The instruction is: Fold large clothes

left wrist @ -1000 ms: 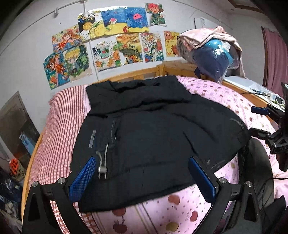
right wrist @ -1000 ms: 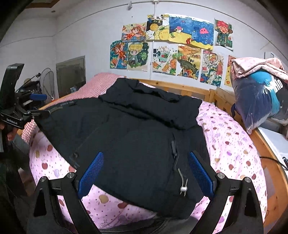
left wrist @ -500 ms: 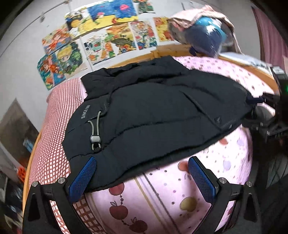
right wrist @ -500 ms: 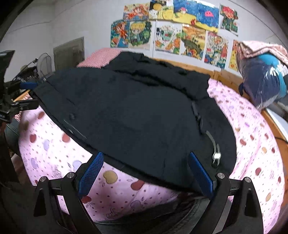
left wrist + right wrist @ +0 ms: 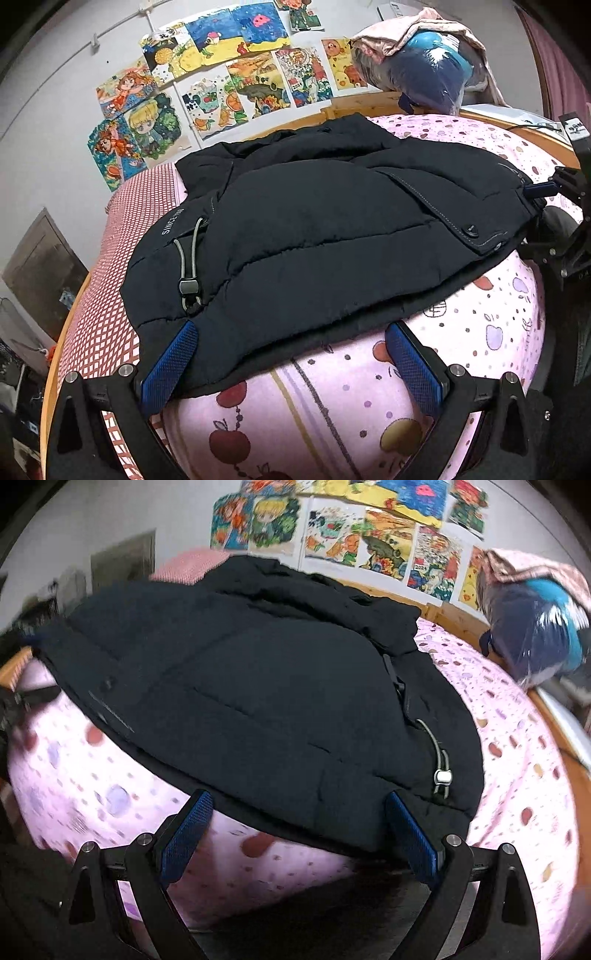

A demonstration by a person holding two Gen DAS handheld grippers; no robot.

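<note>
Nearest in the left wrist view, the left gripper (image 5: 291, 360) has its jaws spread wide apart, holding nothing; its left blue pad (image 5: 168, 369) sits over the near hem corner of the black puffer jacket (image 5: 325, 236), though whether it touches the fabric cannot be told, and the other pad hangs over the pink apple-print sheet (image 5: 332, 413). In the right wrist view the right gripper (image 5: 297, 836) is likewise wide open and empty, both pads just at the jacket's near hem, above the draped edge of the sheet.

The jacket lies flat on the bed, its hem toward the grippers and its hood end pointing away toward the wall, so its long axis runs from near to far. A grey drawcord with a toggle (image 5: 189, 286) lies along its left side by the printed lettering, and a matching cord (image 5: 441, 775) shows at its right side in the right wrist view. A snap-buttoned flap (image 5: 471, 232) lies toward the jacket's right edge.

To the left of the jacket is a red checked cover (image 5: 110, 295). Beyond the hood runs the wooden bed frame (image 5: 362, 105), with a plastic-wrapped bundle of bedding (image 5: 428, 79) at its right end. Colourful children's drawings (image 5: 229, 81) cover the wall behind.
</note>
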